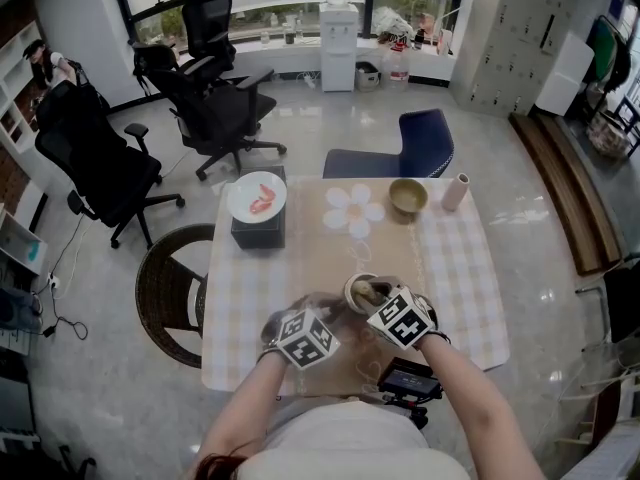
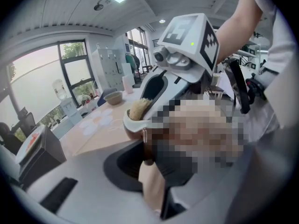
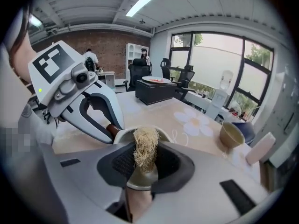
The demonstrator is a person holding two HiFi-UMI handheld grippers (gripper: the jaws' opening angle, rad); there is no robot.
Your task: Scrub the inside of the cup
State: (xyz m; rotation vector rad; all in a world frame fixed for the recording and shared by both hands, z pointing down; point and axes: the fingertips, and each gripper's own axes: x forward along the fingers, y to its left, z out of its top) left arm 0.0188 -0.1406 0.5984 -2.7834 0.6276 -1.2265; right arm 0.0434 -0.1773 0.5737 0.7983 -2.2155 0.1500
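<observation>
The cup (image 1: 355, 286) stands near the table's front edge, white at the rim and brown outside. From the left, my left gripper (image 1: 338, 313) is shut on the cup's brown side (image 2: 148, 146). My right gripper (image 1: 378, 300) is shut on the wooden handle of a brush (image 3: 145, 148). The brush's pale fibre head (image 2: 139, 107) sits inside the cup, just behind the white rim (image 3: 120, 134). In the right gripper view, the left gripper (image 3: 111, 129) shows at the cup's left side. A mosaic patch hides much of the left gripper view.
A checkered cloth covers the table (image 1: 460, 278), with a flower mat (image 1: 354, 211) in the middle. An olive bowl (image 1: 408, 196) and a pale cylinder (image 1: 455, 192) stand at the far right. A plate of food (image 1: 257, 196) rests on a black box. Chairs (image 1: 420, 143) surround the table.
</observation>
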